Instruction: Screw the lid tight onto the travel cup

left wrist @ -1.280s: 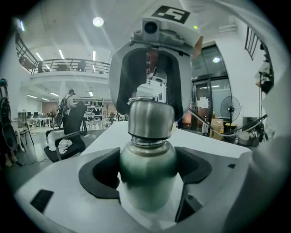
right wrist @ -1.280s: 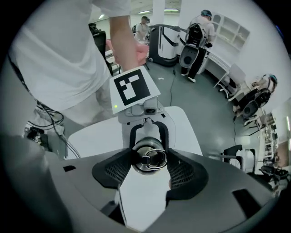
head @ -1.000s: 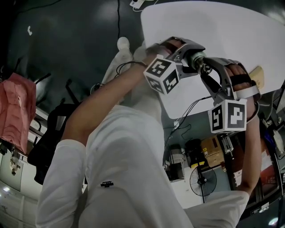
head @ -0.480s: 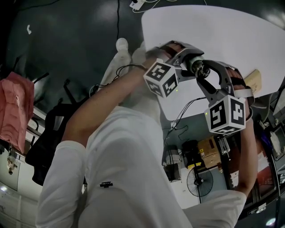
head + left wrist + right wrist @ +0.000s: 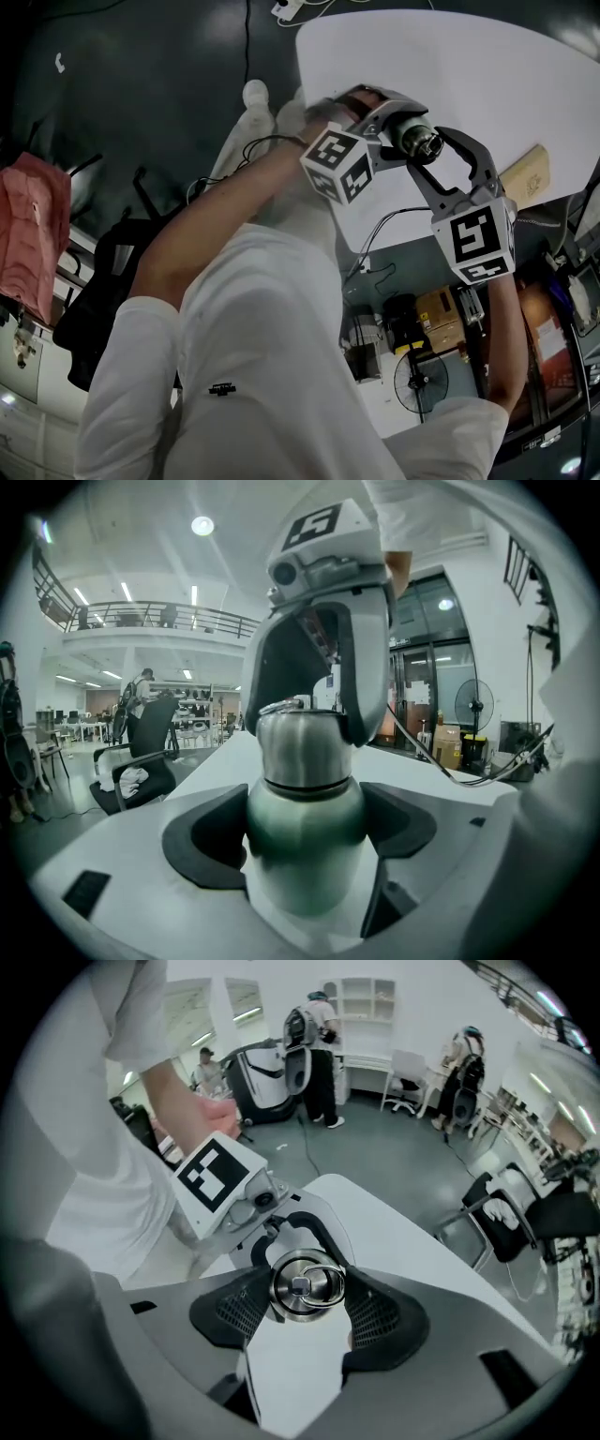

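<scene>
Jaws of left gripper clamped green steel travel cup; right gripper jaws gripped its ringed steel lid.

A white counter stands over a dark floor. Around it are a black office chair, a standing fan, round ceiling lights, a railed balcony and white shelves.
</scene>
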`<state>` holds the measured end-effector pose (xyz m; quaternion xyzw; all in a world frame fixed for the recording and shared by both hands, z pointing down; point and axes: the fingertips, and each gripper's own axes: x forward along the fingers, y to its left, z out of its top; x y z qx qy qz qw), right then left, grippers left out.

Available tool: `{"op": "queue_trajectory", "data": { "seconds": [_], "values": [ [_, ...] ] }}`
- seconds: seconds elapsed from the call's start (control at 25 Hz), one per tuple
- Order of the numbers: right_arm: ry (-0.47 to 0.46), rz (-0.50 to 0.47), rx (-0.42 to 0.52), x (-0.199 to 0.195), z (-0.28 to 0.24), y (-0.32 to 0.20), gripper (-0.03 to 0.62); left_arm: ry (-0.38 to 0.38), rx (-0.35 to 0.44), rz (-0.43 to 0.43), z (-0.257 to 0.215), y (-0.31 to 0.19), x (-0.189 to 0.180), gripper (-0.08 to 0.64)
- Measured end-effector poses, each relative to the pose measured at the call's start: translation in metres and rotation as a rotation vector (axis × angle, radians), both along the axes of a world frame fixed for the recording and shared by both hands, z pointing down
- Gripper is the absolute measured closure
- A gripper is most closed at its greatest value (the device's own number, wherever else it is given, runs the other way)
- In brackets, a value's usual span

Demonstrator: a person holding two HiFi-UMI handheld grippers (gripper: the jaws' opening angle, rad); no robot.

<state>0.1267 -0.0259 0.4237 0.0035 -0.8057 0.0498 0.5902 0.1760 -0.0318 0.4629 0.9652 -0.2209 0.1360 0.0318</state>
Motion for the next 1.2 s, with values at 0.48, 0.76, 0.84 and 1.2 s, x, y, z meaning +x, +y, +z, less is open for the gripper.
{"op": "queue_trajectory", "data": {
  "seconds": [0.48, 0.76, 0.84, 1.2],
  "values": [
    [-0.060, 0.322, 0.041, 0.009, -0.003, -0.007, 0.324, 0.001, 0.001, -0.002, -0.002, -0.001, -0.001, 0.207],
    [-0.046, -0.010, 0.087, 0.000, -0.028, -0.002, 0.313, -0.001, -0.001, 0.000, 0.000, -0.001, 0.000, 0.207],
    [-0.004, -0.165, 0.109, 0.001, -0.030, 0.001, 0.313, 0.000, -0.003, 0.002, 0.000, 0.000, 0.000, 0.207],
    [0.146, -0.924, 0.165, 0.011, -0.013, 0.013, 0.314, 0.004, 0.000, 0.003, -0.001, -0.001, 0.000, 0.207]
  ]
}}
